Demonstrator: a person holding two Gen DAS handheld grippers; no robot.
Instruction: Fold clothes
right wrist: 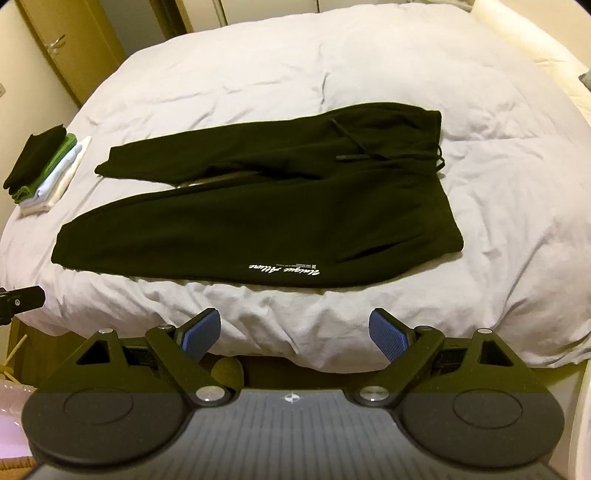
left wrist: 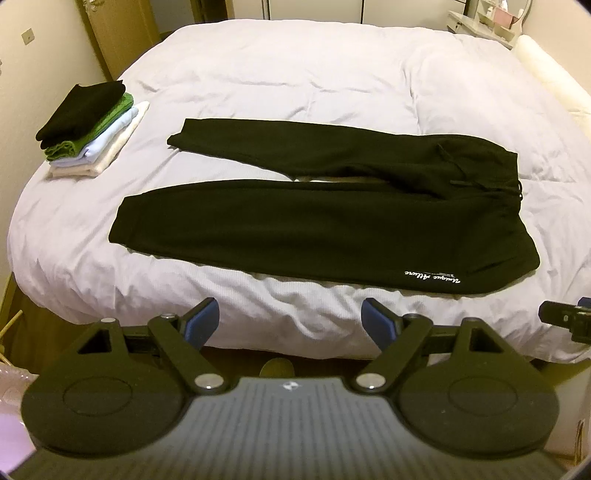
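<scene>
Left gripper point(left wrist: 289, 320) and right gripper point(right wrist: 294, 329): jaws spread wide, holding nothing

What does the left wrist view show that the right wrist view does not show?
Only the left wrist view shows the shelf with small items at the far right and the wall switch. Only the right wrist view shows the cupboard door handle. Both show the black pants spread flat on the bed, the folded stack at the left, and an open gripper.

Black tongs point(left wrist: 289, 320) with blue ribbed pads point(left wrist: 201, 322), silver screws, grey ridged body.
</scene>
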